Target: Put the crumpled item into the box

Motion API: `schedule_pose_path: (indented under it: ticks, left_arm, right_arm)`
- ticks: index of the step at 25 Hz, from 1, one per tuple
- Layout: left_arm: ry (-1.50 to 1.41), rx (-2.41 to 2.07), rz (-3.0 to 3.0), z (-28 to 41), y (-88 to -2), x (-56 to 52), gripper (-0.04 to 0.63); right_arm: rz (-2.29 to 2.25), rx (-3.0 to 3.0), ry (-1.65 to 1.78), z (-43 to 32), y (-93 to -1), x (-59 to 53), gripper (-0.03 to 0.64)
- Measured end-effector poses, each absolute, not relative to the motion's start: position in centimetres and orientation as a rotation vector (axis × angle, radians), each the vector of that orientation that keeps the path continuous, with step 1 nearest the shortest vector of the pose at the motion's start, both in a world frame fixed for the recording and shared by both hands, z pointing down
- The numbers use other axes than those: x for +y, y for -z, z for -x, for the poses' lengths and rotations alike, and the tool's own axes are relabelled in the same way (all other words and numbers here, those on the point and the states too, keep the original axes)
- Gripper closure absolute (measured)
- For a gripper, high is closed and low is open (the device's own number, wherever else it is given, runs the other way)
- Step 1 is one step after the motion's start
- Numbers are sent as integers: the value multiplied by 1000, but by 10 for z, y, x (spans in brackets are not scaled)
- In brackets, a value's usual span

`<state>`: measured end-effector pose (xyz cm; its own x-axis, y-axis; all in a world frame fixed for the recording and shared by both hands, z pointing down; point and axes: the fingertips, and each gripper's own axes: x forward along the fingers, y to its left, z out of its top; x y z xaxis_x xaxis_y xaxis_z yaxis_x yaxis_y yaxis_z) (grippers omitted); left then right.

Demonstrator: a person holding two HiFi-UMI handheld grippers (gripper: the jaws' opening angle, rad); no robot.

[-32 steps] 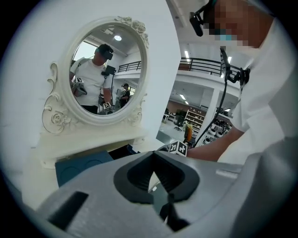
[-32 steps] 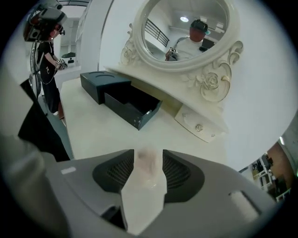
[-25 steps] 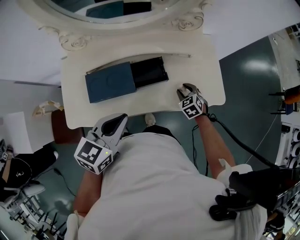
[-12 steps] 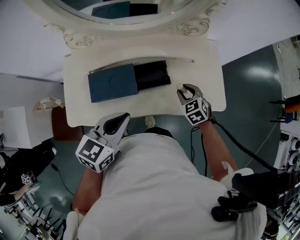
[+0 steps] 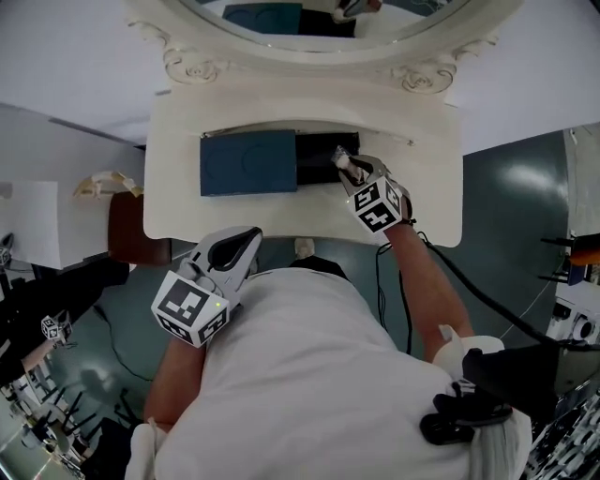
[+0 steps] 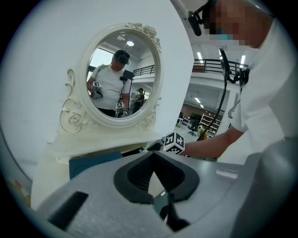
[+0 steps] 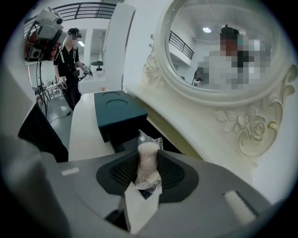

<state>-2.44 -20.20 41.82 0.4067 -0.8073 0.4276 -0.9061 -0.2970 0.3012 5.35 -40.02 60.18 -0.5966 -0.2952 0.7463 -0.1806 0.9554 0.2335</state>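
Note:
The box lies on the cream dressing table (image 5: 187, 211): a dark blue lid (image 5: 248, 162) slid left, and an open black tray (image 5: 319, 161) to its right. My right gripper (image 5: 349, 167) hangs over the tray's right end, shut on the crumpled item (image 5: 341, 159). In the right gripper view that item (image 7: 147, 155) is a whitish wad in clear plastic, pinched between the pads, with the teal lid (image 7: 118, 109) and black tray (image 7: 125, 137) beyond. My left gripper (image 5: 246, 240) stays near my body below the table's front edge, shut and empty.
An oval mirror (image 5: 347, 14) in an ornate cream frame rises behind the box. A brown seat (image 5: 122, 230) stands left of the table. A black cable (image 5: 469, 291) trails from my right gripper. Another person (image 7: 72, 65) stands far off in the room.
My right gripper has moved from the table's front right part up and left to above the open black tray, carrying the crumpled item. The left gripper has stayed put.

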Motion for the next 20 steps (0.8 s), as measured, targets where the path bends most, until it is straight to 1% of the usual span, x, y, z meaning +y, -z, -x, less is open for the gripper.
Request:
schedule_pose_path:
  ticks: [8, 20]
  left_arm:
    - [-247, -1545, -2083, 55, -422, -190, 593]
    - [-232, -1574, -2050, 78, -426, -179, 594]
  right_arm:
    - [-192, -2123, 226, -13, -637, -409, 485]
    - [-112, -2042, 208, 2, -666, -402, 463]
